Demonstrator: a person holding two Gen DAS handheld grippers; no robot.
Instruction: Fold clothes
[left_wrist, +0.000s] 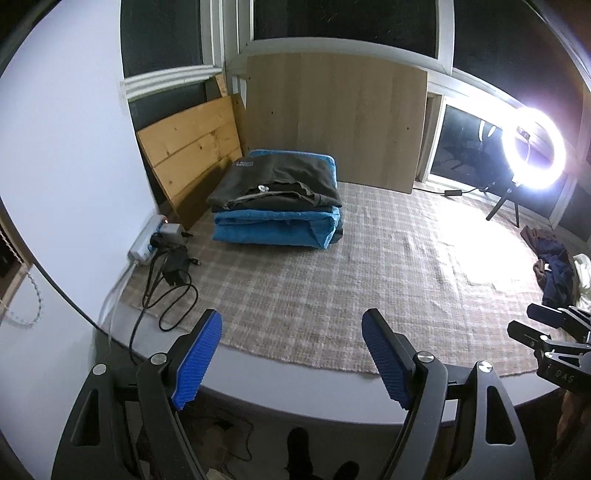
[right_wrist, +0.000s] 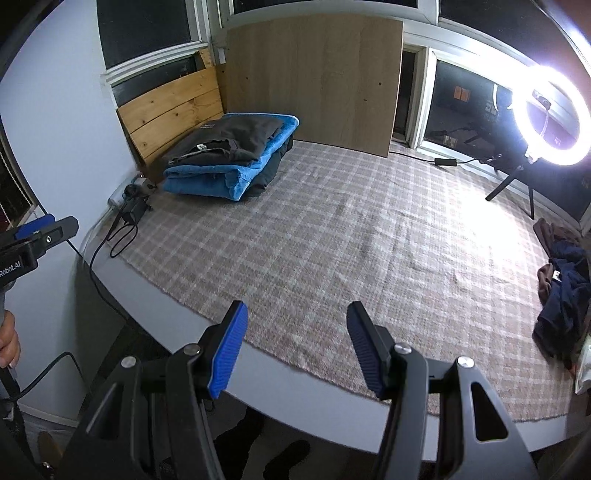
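A stack of folded clothes (left_wrist: 277, 199) (right_wrist: 229, 162) lies at the far left of the checked cloth, a dark garment on top of blue ones. A heap of unfolded clothes (left_wrist: 556, 269) (right_wrist: 563, 295), navy and brown, lies at the table's right edge. My left gripper (left_wrist: 291, 354) hangs open over the cloth's near edge with nothing between its blue pads. My right gripper (right_wrist: 295, 347) is open too, also empty, above the near edge. Each gripper shows at the side of the other's view.
The checked cloth (left_wrist: 332, 288) (right_wrist: 332, 251) covers a white table. A power strip with plugs and cables (left_wrist: 159, 240) (right_wrist: 129, 203) sits at the left. Wooden boards (left_wrist: 332, 118) lean against the back windows. A bright ring light on a tripod (left_wrist: 535, 155) (right_wrist: 550, 114) stands at the right.
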